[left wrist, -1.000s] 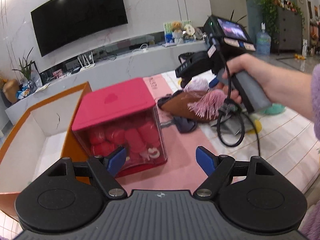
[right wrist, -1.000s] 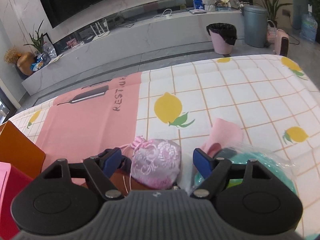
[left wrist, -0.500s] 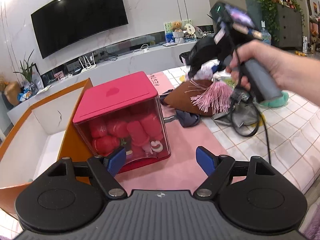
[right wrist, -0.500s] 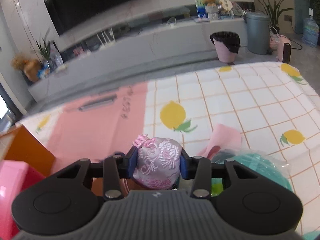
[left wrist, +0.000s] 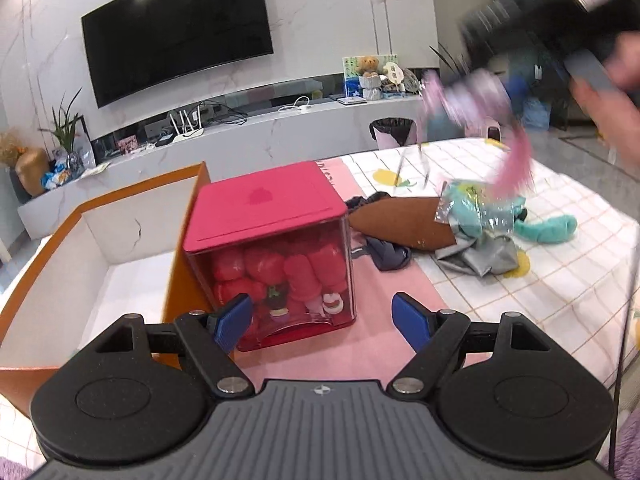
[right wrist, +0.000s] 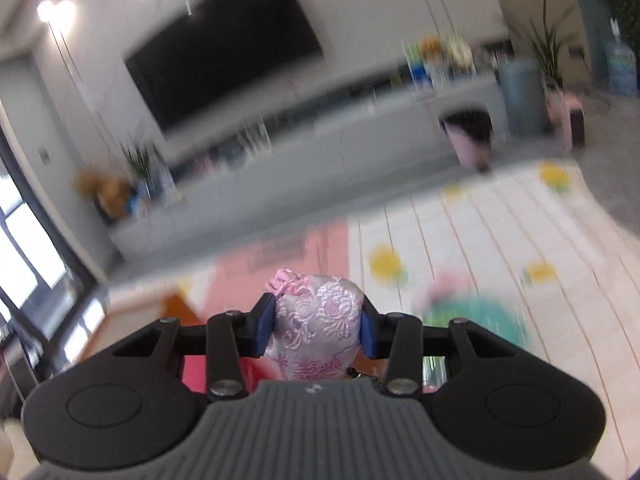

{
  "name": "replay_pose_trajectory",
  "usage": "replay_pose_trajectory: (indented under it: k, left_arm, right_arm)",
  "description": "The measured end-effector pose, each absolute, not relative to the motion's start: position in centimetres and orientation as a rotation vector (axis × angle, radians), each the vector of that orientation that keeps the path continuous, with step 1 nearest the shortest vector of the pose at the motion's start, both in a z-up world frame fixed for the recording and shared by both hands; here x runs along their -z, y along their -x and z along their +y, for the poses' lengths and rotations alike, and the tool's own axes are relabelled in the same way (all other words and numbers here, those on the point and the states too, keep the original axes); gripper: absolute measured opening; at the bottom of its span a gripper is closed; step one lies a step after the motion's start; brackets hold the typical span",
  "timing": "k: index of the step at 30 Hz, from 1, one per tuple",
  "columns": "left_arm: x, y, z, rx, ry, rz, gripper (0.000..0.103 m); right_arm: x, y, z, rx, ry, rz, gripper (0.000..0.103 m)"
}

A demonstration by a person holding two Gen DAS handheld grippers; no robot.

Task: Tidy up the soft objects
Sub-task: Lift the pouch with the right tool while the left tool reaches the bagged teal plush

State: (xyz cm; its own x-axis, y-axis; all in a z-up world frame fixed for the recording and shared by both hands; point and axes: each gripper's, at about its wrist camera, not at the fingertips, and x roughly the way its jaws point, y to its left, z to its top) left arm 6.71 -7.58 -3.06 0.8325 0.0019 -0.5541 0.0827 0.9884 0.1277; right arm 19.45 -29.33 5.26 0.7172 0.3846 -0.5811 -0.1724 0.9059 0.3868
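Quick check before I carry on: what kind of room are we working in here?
Most likely a home living room: a big wall-mounted TV hangs above a long marble media counter with a router and potted plants, and the work surface is a table under a lemon-print cloth.

A table covered by a lemon-print cloth (left wrist: 560, 280) is seen beyond the open left claw (left wrist: 322, 318). Ahead lies a red box (left wrist: 268, 248); rightward, a teal plush (left wrist: 552, 228), brown piece (left wrist: 404, 224) and grey fabric (left wrist: 480, 256).
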Motion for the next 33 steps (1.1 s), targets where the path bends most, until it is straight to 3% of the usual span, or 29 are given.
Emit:
replay_pose_trajectory:
  k: [5, 8, 13, 21, 26, 33]
  left_arm:
    - [2.0, -6.4, -6.0, 0.055, -0.079, 0.593, 0.093]
    - [1.6, -6.2, -5.6, 0.059, -0.072, 0.586, 0.093]
    - [1.4, -6.3, -5.1, 0.084, -0.045, 0.594, 0.093]
    - [1.6, -6.4, -5.2, 0.078, -0.053, 0.601, 0.093]
    - [2.1, -6.5, -5.5, 0.07, -0.077, 0.609, 0.093]
    - [2.2, -6.9, -6.3, 0.109, -0.096, 0.618, 0.093]
  right_arm:
    - [1.6, -17.5, -27.8, -0.216, -0.294, 1.102, 0.042]
    - [4.7, -16.9, -27.3, -0.156, -0.289, 1.225, 0.042]
    - [5.3, -17.8, -26.6, -0.151, -0.261, 1.22, 0.056]
    - [6.4, -17.9, -25.4, -0.172, -0.183, 1.278, 0.06]
    - [6.6, -17.7, -24.0, -0.169, -0.076, 1.269, 0.058]
    - [5.8, -17.1, -23.8, -0.116, 0.03, 1.221, 0.049]
